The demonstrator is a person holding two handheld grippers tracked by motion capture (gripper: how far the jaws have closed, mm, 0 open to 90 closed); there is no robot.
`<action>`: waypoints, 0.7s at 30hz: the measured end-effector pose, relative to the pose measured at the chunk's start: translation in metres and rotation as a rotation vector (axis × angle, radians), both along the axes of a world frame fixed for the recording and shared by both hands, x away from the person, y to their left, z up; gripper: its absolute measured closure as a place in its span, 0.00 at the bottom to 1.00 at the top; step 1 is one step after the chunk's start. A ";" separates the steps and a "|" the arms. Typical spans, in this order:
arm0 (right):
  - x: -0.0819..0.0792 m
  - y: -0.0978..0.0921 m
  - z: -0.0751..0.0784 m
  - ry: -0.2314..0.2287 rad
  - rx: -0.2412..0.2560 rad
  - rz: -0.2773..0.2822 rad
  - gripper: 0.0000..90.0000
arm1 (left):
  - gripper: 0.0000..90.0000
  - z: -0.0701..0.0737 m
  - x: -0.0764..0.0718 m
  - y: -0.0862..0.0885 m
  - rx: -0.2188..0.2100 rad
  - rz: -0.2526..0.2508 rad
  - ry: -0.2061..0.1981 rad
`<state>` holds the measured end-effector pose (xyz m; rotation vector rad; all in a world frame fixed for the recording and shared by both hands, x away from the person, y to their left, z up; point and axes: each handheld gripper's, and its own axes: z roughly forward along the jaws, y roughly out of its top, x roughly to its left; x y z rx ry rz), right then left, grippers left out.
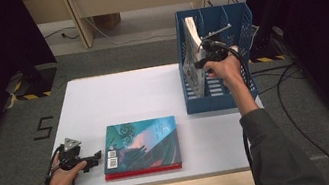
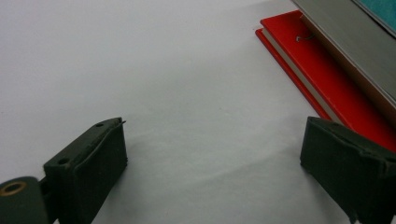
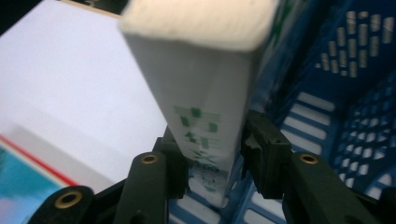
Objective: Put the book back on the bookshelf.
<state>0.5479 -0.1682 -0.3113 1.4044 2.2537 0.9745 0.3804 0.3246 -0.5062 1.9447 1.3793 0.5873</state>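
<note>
A white book (image 1: pixel 191 50) with green print on its spine (image 3: pixel 205 88) stands upright in the left slot of a blue file rack (image 1: pixel 238 27). My right gripper (image 1: pixel 201 61) (image 3: pixel 215 156) is shut on the lower part of that spine, one jaw on each side. A teal-covered book (image 1: pixel 143 141) lies flat on a red book (image 1: pixel 142 171) near the table's front edge. Just left of that stack, my left gripper (image 1: pixel 98 158) (image 2: pixel 212 158) rests low over the white table (image 1: pixel 117 95), open with nothing between its jaws. The red book (image 2: pixel 327 70) lies right of the right jaw.
The blue rack (image 3: pixel 336 93) has several upright dividers and open slots to the right of the held book. The teal book's corner (image 3: pixel 18 184) shows at lower left of the right gripper view. Cables lie on the floor right of the table.
</note>
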 end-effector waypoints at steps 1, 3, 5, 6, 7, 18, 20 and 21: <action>-0.002 0.000 0.000 0.002 0.008 0.015 0.73 | 0.07 0.000 0.000 0.000 -0.003 0.001 -0.001; -0.007 0.000 -0.003 0.002 0.046 0.037 0.74 | 0.07 0.000 0.000 0.000 -0.003 0.002 -0.001; -0.010 0.002 -0.003 0.000 0.054 0.050 0.74 | 0.07 0.000 0.000 0.000 -0.002 0.002 -0.001; -0.010 0.002 -0.004 0.004 0.063 0.047 0.74 | 0.07 0.000 0.000 0.000 -0.001 0.002 -0.002; -0.009 0.002 -0.004 0.003 0.074 0.043 0.74 | 0.07 0.000 0.000 0.000 -0.001 0.002 -0.002; 0.006 0.016 -0.007 -0.056 0.082 -0.084 0.80 | 0.07 0.000 0.000 0.000 0.000 0.000 -0.001; 0.010 0.021 -0.006 -0.062 0.060 -0.093 0.80 | 0.07 0.000 0.000 0.000 0.001 0.000 0.000; 0.012 0.024 -0.005 -0.063 0.052 -0.099 0.80 | 0.07 0.000 0.000 0.000 0.000 0.000 -0.001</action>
